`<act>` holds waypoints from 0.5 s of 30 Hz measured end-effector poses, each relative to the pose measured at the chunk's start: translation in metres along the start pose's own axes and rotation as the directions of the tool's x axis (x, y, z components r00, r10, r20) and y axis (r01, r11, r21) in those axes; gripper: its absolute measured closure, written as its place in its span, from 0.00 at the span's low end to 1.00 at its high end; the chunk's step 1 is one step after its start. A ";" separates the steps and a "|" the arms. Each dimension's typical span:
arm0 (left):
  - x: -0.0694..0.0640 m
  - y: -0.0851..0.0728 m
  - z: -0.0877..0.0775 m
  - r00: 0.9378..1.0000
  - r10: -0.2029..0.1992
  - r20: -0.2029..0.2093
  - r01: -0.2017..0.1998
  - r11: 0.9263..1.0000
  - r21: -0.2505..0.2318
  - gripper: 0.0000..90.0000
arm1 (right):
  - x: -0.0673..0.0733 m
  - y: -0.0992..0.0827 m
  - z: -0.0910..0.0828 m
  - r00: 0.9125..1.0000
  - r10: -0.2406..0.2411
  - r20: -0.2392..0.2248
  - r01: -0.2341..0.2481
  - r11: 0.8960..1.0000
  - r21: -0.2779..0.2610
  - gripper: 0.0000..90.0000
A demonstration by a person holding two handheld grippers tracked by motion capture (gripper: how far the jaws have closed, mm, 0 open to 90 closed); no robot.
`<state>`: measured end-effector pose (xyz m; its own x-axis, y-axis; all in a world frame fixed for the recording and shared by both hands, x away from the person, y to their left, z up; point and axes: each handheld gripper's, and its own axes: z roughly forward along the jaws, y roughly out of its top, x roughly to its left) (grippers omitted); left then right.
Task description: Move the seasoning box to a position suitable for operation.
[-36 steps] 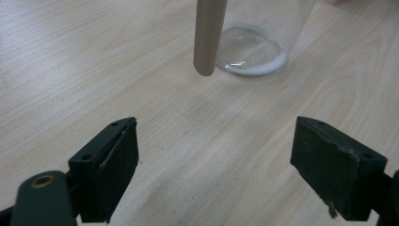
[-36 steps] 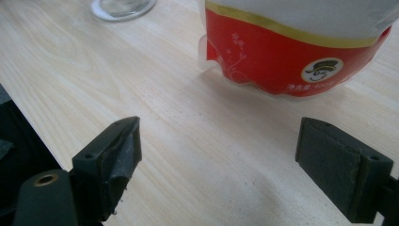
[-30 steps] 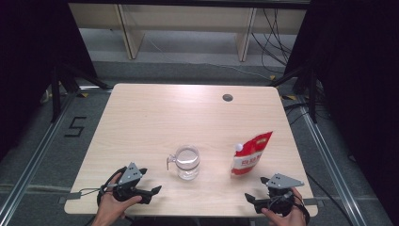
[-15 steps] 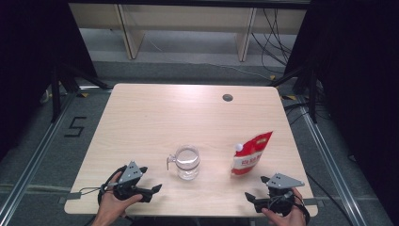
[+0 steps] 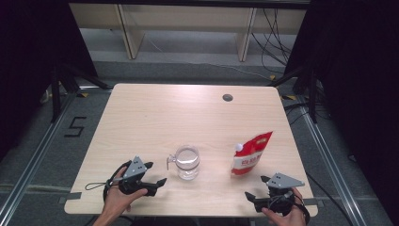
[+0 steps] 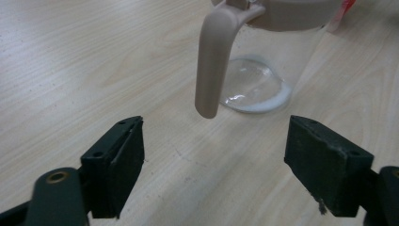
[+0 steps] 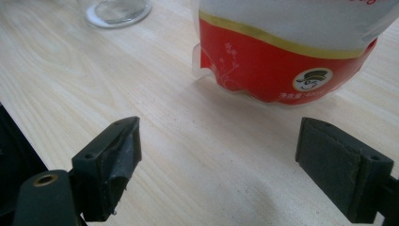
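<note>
Two tools wait at the counter's [image 5: 141,117] near edge

Left tool [image 6: 214,155] (jaws just narrowing, nothing between) faces clear jug's [image 5: 187,163] handle [image 6: 214,61]; right tool [image 7: 219,160] gapes, empty, before red-and-white pouch [image 7: 287,52].

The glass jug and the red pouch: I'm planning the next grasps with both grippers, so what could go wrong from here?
1. The jug offers the left gripper only a thin handle that hangs free at its lower end; the open jaws, just closing slightly with nothing between them, could nudge it and turn the jug.
2. The pouch stands upright on a narrow base; the open right gripper may tip it.
3. The pouch's white cap sits high, so squeezing could spill.
</note>
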<state>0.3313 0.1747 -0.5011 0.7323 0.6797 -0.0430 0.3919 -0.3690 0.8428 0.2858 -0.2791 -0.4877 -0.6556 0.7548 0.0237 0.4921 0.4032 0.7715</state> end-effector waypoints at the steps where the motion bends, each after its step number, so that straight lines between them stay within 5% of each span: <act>1: 0.001 0.001 0.002 1.000 0.021 0.002 -0.021 1.000 -0.012 0.26 | 0.000 0.000 0.000 1.000 -0.005 -0.001 0.005 1.000 0.000 0.17; 3: 0.000 0.002 0.004 1.000 0.010 -0.006 -0.010 1.000 -0.024 0.32 | 0.001 0.000 -0.001 1.000 0.009 0.003 -0.009 1.000 0.004 0.17; 12: -0.001 0.014 0.022 0.993 0.117 -0.024 -0.118 0.991 -0.063 0.60 | -0.001 0.000 0.001 1.000 -0.014 -0.011 0.014 1.000 0.003 0.18; 15: -0.001 0.015 0.028 0.994 0.106 -0.017 -0.107 0.992 -0.070 0.67 | 0.000 0.000 0.000 1.000 -0.010 -0.002 0.010 1.000 0.006 0.18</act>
<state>0.3518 0.1507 -0.5028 0.7602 0.6473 0.0560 0.2710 -0.3942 0.8782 0.2861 -0.2792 -0.4877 -0.6621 0.7492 0.0172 0.4886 0.4142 0.7679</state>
